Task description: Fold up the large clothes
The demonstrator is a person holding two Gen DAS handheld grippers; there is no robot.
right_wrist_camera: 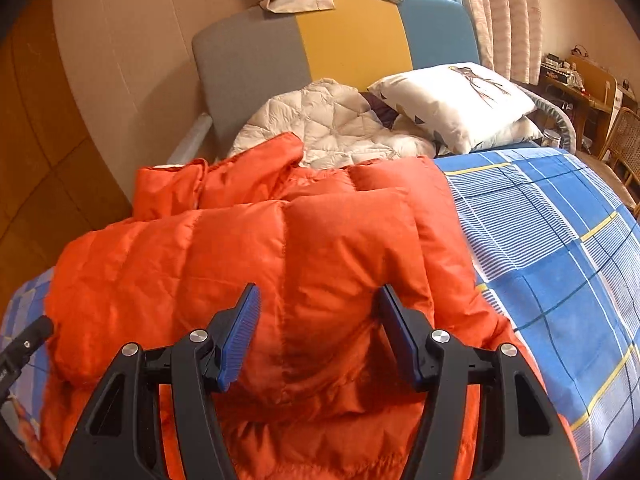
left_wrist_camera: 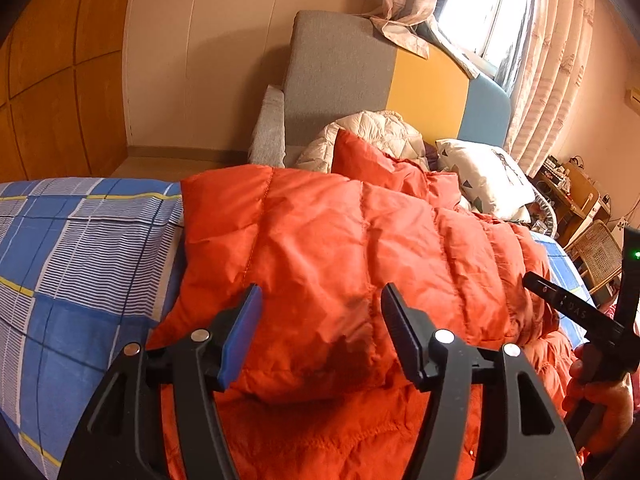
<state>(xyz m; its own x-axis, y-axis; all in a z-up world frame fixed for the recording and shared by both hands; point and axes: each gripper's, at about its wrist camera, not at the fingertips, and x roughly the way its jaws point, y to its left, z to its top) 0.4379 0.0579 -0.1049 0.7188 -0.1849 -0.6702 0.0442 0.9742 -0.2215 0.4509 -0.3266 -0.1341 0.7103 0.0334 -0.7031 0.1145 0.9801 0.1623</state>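
Orange and puffy, the quilted down jacket (left_wrist_camera: 328, 248) lay spread over the bed (left_wrist_camera: 80, 248), folded onto itself so that an upper layer rested on a lower one along the near edge. Blue plaid bedding (right_wrist_camera: 560, 240) showed on both sides of it. Beyond the jacket, toward the headboard (right_wrist_camera: 352, 36) with its grey, yellow and teal panels, a cream quilted garment (right_wrist_camera: 332, 120) sat bunched up, touching the jacket's far edge, and a white printed pillow (right_wrist_camera: 460, 100) rested beside it against the teal panel.

From where I stood, the left tool (left_wrist_camera: 320, 320) hovered over the folded upper layer, its two pads standing well apart with only orange fabric visible below the gap; nothing was pinched between them. The right tool (right_wrist_camera: 318, 320) was likewise parted over the jacket near its right side, gripping nothing. In the left wrist view the other tool's black finger reached in at the right edge over the jacket, held by the person's hand (left_wrist_camera: 600, 396).

Curtains (left_wrist_camera: 552, 60) hung by a bright window behind the headboard, one end draped over its top. A wooden desk (right_wrist_camera: 580, 80) and a woven chair (right_wrist_camera: 624, 136) stood in the far corner.
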